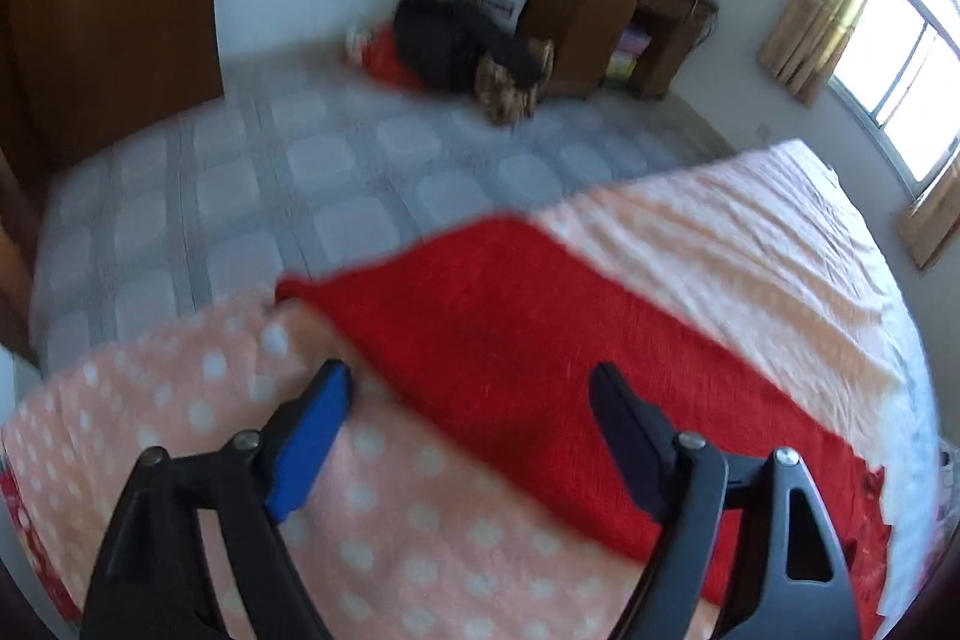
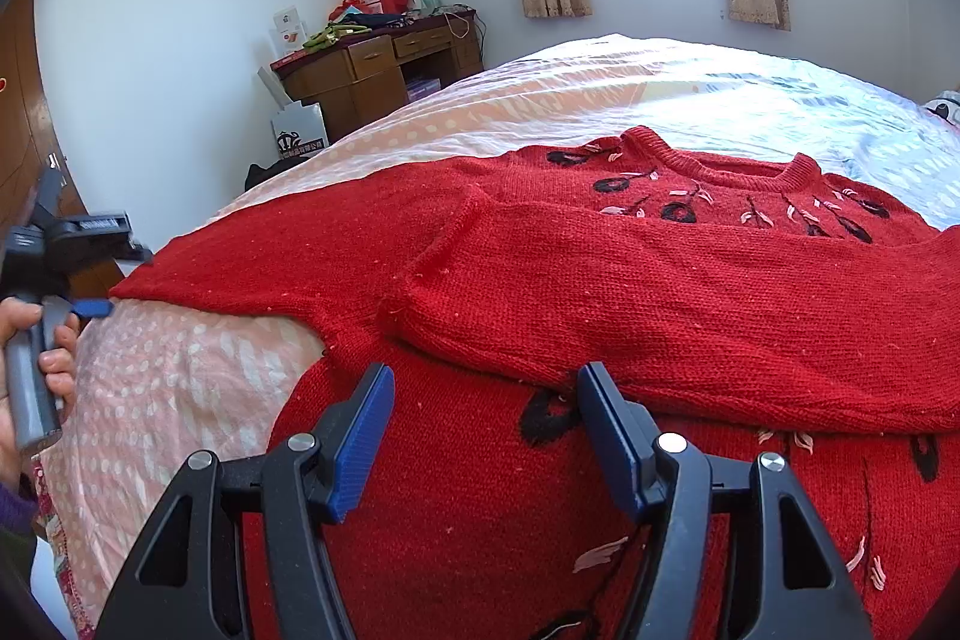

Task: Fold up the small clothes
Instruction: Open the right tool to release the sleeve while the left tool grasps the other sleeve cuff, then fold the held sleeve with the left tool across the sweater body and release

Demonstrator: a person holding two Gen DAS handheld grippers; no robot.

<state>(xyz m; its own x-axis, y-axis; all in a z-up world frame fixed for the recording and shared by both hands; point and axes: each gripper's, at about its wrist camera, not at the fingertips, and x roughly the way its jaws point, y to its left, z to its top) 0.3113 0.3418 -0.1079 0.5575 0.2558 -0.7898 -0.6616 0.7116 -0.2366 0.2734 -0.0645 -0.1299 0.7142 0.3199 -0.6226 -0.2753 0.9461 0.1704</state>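
Note:
A red knitted sweater with black and pink embroidery lies flat, front up, on the bed. One sleeve is folded across the chest. The other sleeve stretches out to the left, its cuff at the bed's edge. My left gripper hovers open over this sleeve, gripping nothing; it also shows at the left of the right wrist view, beside the cuff. My right gripper stands open above the sweater's lower body, close to the folded sleeve's edge, and grips nothing.
The bed carries a peach polka-dot sheet and a pale blue cover. A wooden desk with boxes stands by the wall. A black bag lies on the tiled floor. A hand holds the left gripper's handle.

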